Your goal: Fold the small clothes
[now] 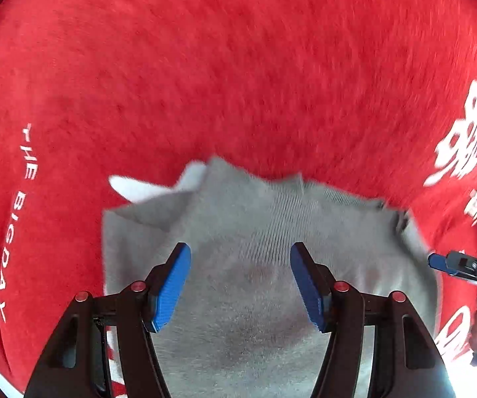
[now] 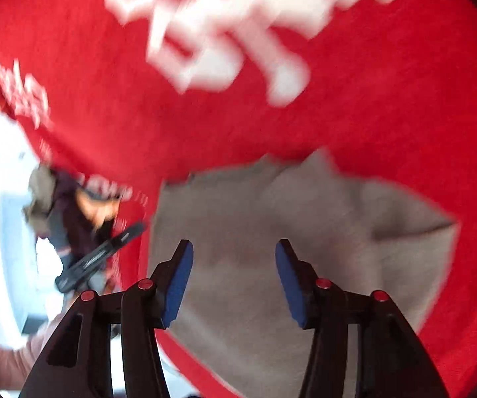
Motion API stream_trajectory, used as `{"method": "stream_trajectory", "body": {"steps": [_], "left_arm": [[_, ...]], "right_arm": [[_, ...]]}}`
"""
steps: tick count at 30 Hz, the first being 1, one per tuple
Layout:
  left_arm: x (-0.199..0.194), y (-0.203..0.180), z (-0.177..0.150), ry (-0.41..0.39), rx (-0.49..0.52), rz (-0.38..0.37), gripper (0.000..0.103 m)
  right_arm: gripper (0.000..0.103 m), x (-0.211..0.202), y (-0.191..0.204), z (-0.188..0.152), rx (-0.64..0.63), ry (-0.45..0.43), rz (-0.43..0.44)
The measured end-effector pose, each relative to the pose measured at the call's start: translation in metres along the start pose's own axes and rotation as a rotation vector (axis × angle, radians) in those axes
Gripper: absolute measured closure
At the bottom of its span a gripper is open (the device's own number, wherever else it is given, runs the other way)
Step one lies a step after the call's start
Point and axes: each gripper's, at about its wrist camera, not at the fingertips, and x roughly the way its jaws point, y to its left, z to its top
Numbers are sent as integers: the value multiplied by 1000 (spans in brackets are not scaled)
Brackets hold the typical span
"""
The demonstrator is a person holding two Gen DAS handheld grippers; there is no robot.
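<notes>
Left wrist view first: your left gripper [image 1: 240, 287] points steeply down with its blue ribbed pads [image 1: 172, 290] standing apart and nothing between them; the small grey knitted garment [image 1: 265, 232] lies directly beneath and ahead of the fingers, spread on the red fuzzy cloth with white lettering [image 1: 238, 66]. A white inner flap [image 1: 145, 187] peeks out at the garment's far-left corner, ahead and left of your pads, which suggests that corner is turned over and needs squaring. Off to the right of your fingers, the right gripper [image 1: 464, 265] sits at the garment's right edge, probably so each hand can work one side of the fold. Right wrist view: your right gripper [image 2: 233, 282] has its pads parted as well, gripping nothing, with the grey garment below and ahead, a crease running off to the right. Your left gripper [image 2: 102, 255] shows blurred to the left.
</notes>
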Motion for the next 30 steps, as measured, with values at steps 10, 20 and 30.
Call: {"method": "stream_trajectory", "body": {"steps": [10,20,30], "left_arm": [[34,-4,-16,26,-27,59,39],[13,0,-24,53,-53,97,39],[-37,20,-86,128,-10,68,39]], "right_arm": [[52,-1,-29,28,-50,-144,-524],[48,-63,-52,-4,46,-128,-482],[42,-43,5,-70,61,-52,-226]]}}
